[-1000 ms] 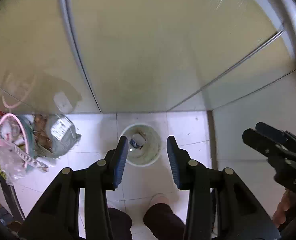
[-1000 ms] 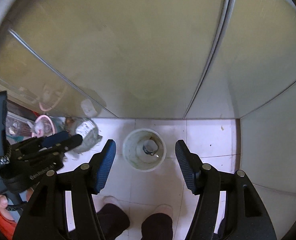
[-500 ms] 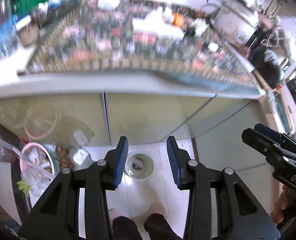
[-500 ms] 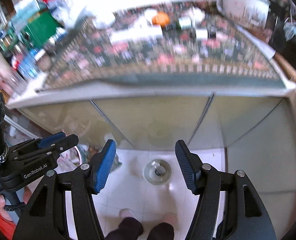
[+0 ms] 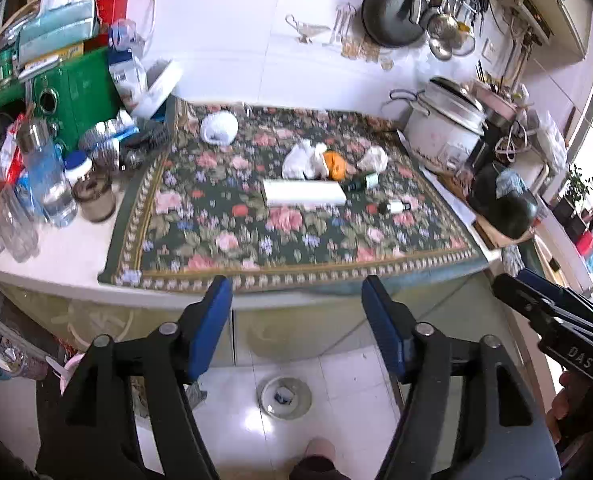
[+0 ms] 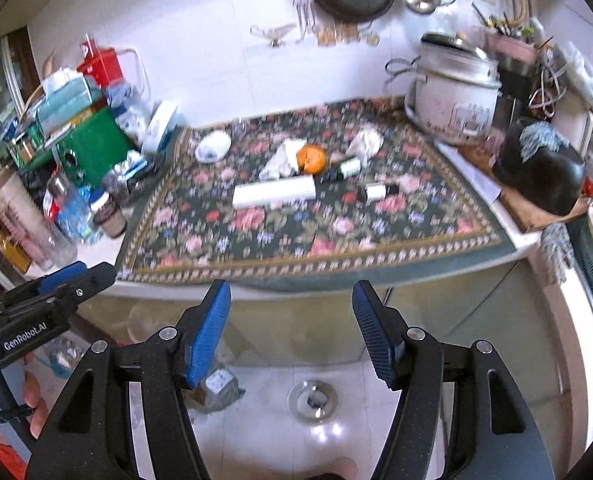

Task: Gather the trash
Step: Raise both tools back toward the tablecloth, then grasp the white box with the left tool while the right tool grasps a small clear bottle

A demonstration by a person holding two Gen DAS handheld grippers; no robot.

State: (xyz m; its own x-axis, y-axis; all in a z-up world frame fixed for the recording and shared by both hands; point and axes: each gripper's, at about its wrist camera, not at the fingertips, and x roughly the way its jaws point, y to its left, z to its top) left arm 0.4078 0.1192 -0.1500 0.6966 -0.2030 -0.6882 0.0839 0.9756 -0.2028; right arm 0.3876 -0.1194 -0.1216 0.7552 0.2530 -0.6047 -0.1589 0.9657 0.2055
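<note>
You are holding both claws empty over the bench's front edge: left claw [image 5: 296, 312] opening, right claw [image 6: 290, 308] opening slightly. Aim past the white box [image 5: 303, 193] for the crumpled tissue [image 5: 302, 159] mid-cloth, descending squarely.

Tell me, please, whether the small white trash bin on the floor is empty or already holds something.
Not empty. The trash bin stands upright on the floor tiles below the counter, and both wrist views show a small dark-and-white item lying in its bottom.
</note>
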